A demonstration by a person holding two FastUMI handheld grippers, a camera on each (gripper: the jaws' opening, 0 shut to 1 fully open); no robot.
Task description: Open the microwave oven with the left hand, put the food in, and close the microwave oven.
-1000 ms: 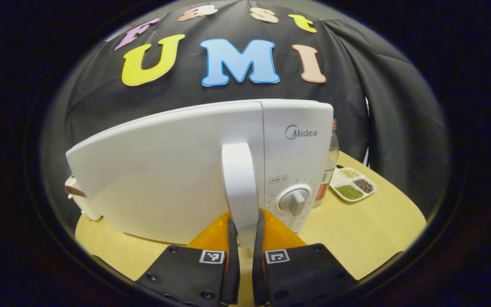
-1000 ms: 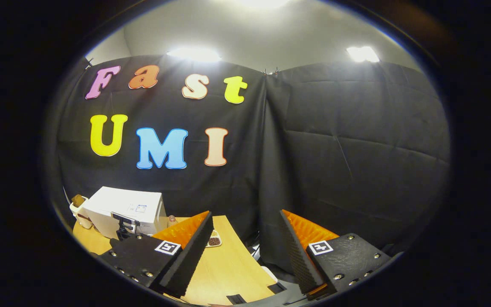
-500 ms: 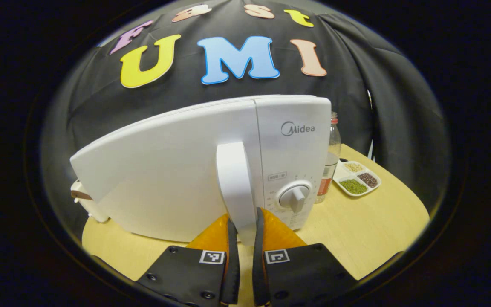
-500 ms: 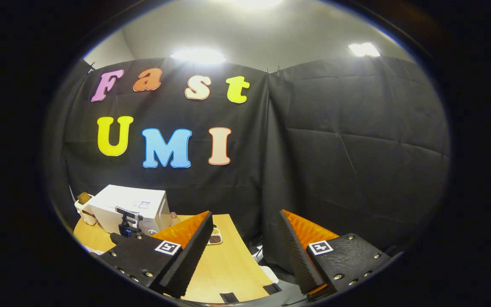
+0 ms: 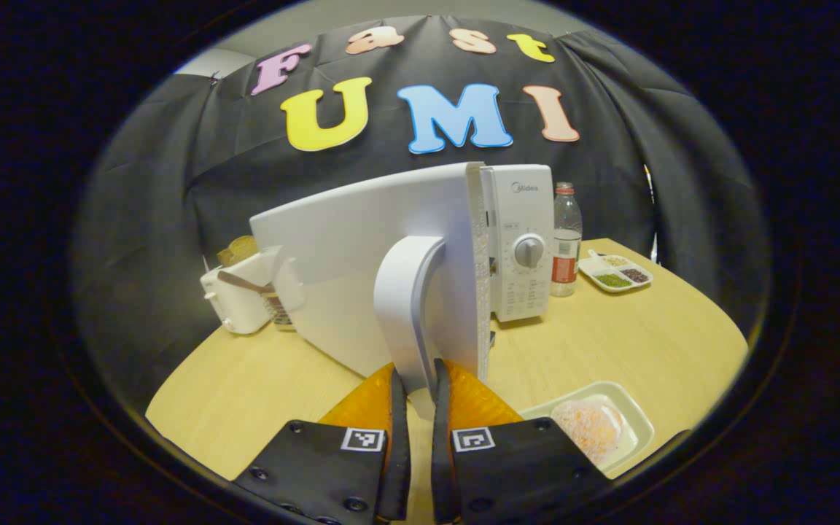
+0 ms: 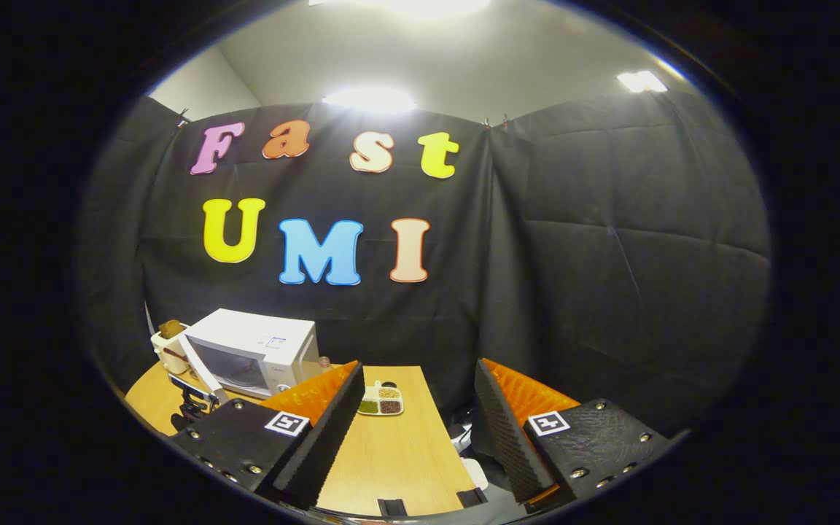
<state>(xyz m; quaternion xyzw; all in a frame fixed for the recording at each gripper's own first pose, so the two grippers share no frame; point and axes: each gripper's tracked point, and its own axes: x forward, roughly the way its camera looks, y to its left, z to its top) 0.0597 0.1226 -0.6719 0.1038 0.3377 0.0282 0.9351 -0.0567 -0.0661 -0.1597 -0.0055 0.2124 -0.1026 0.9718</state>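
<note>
The white microwave (image 5: 522, 240) stands on the wooden table with its door (image 5: 347, 255) swung well out towards me. My left gripper (image 5: 415, 378) is shut on the lower end of the door's curved white handle (image 5: 402, 299). A white dish of pinkish food (image 5: 590, 429) lies on the table just right of that gripper. In the right gripper view the microwave (image 6: 259, 350) is small and far left, its door (image 6: 200, 368) ajar and the cavity showing. My right gripper (image 6: 416, 430) hangs open with nothing between its fingers, well above the table's right side.
A clear bottle (image 5: 566, 237) stands right of the microwave, with a divided dish of grains (image 5: 615, 271) beyond it, also seen as a small divided dish (image 6: 382, 401). A white toaster with bread (image 5: 245, 295) sits left of the door. The table's edge (image 5: 712, 379) curves close on the right.
The door has swung open from shut, drawn out by my left gripper on the handle. The food dish has come into view. The right gripper has drifted, still open.
</note>
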